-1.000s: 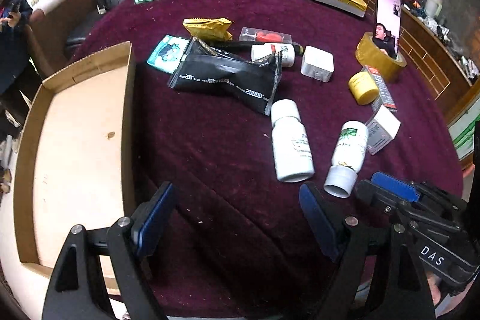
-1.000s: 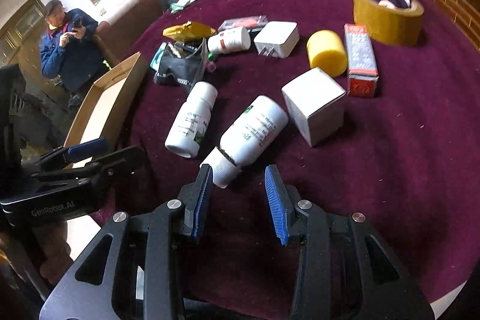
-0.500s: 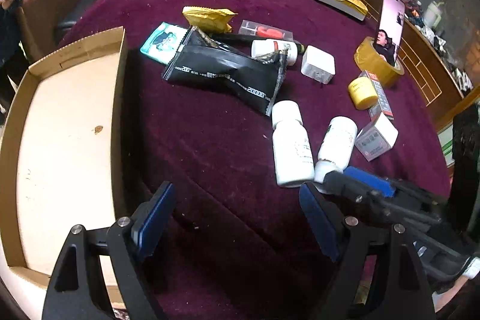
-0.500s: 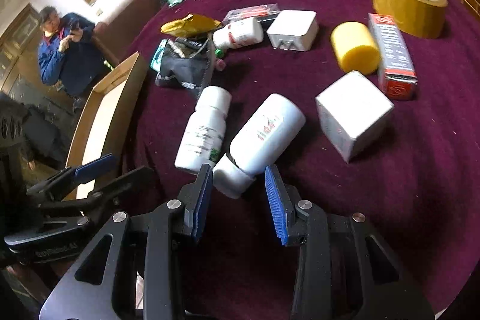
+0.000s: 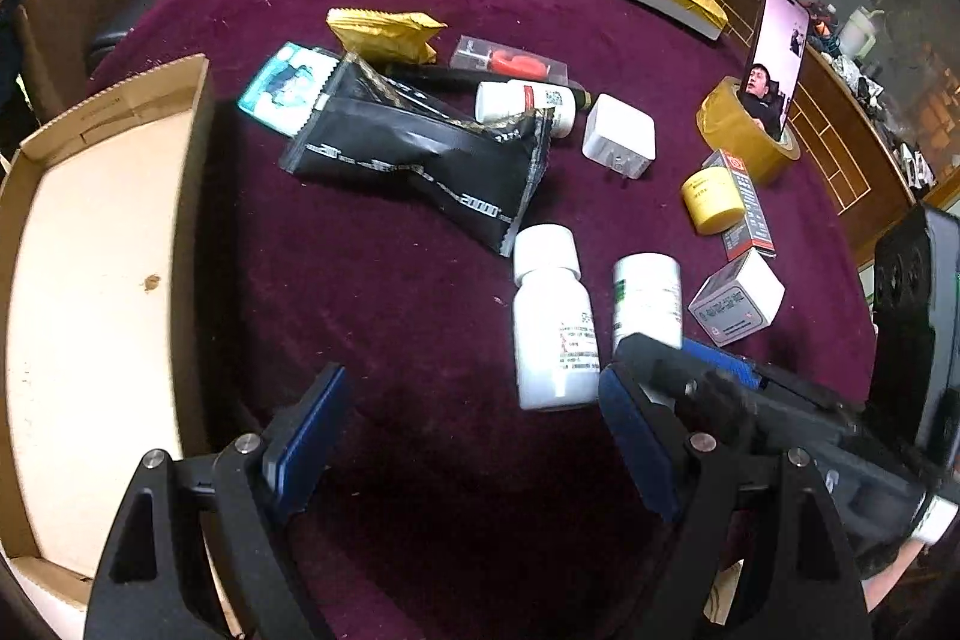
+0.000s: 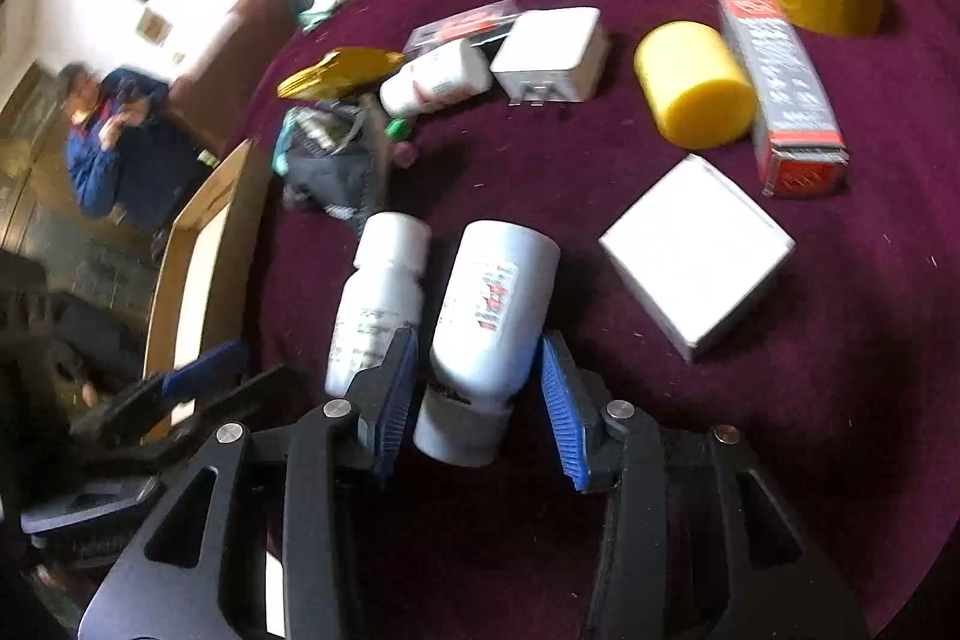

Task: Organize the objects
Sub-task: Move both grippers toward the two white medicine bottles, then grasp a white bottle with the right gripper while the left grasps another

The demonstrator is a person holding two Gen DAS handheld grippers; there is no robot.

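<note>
The right gripper (image 6: 477,400) sits low over the maroon tablecloth (image 6: 690,460), and its jaws have just been opening — the capped end of a white pill bottle (image 6: 495,304) lies between the blue pads (image 6: 396,394), which stand clear of its sides. A second white bottle (image 6: 375,292) lies just beside it, on the side toward the cardboard box (image 6: 198,268). A white carton (image 6: 696,250) rests near the first bottle's other side, with a yellow cylinder (image 6: 696,91) and a red-ended box (image 6: 786,94) beyond. In the left view the left gripper (image 5: 468,448) hangs spread wide over bare cloth — nothing between its pads. The black foil pouch (image 5: 420,148) lies farther out, near the middle of the table.
</note>
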